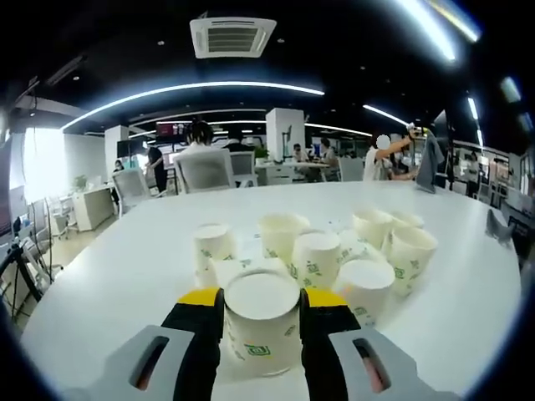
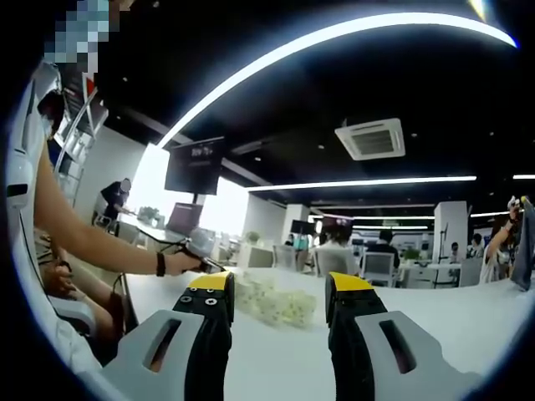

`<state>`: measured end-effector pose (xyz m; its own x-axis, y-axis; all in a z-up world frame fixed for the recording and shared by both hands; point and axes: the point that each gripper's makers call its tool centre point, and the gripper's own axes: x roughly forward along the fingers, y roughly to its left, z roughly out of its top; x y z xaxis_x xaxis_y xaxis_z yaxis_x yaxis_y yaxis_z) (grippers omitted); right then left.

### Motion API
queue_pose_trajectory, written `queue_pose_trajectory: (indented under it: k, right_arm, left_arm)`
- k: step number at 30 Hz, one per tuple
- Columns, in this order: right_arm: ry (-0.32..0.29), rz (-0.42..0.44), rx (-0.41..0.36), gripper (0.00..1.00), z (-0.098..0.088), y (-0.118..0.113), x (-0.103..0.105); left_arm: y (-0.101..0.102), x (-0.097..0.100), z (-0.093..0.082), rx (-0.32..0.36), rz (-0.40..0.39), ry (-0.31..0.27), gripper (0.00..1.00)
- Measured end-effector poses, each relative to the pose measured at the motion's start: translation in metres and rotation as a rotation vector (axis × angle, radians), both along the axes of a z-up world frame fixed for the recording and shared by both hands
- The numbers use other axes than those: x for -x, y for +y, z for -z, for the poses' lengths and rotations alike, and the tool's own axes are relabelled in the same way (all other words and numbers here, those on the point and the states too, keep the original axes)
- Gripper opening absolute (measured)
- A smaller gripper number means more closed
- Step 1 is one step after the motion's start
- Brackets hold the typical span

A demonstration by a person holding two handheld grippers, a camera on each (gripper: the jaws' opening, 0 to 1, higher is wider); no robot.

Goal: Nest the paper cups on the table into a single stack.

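In the left gripper view my left gripper (image 1: 262, 302) is shut on a white paper cup with green print (image 1: 262, 322), squeezed between its yellow-tipped jaws. Past it on the white table (image 1: 125, 267) stand several more paper cups: one at the left (image 1: 212, 249), one in the middle (image 1: 282, 234), another beside it (image 1: 318, 257), a cluster at the right (image 1: 399, 246). In the right gripper view my right gripper (image 2: 279, 292) is open with nothing between its jaws, held above the table, facing a distant group of cups (image 2: 272, 304).
Office chairs (image 1: 205, 170) and seated people line the table's far edge. A person's arm with a wristband (image 2: 125, 255) reaches in from the left in the right gripper view, holding something near the cups. A dark object (image 1: 500, 225) sits at the table's right edge.
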<state>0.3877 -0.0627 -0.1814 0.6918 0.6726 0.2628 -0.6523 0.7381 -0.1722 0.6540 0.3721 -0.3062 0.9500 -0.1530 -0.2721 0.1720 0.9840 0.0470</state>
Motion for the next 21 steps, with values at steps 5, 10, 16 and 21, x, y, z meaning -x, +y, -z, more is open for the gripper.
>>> queue_pose_trajectory:
  k: [5, 10, 16, 21]
  right_arm:
    - [0.002, -0.014, -0.008, 0.46, 0.001, 0.003, 0.001]
    - [0.009, -0.036, -0.019, 0.46, 0.005, 0.01, 0.001]
    - [0.023, -0.084, -0.035, 0.46, 0.012, 0.023, 0.001]
    - [0.064, -0.133, -0.031, 0.46, 0.029, 0.044, -0.002]
  left_arm:
    - [0.0, 0.018, -0.005, 0.001, 0.011, -0.019, 0.38]
    - [-0.002, 0.036, -0.004, -0.028, 0.035, -0.021, 0.38]
    - [-0.012, 0.065, -0.002, -0.047, 0.063, -0.001, 0.38]
    - [-0.037, 0.086, -0.013, -0.035, 0.131, -0.017, 0.38]
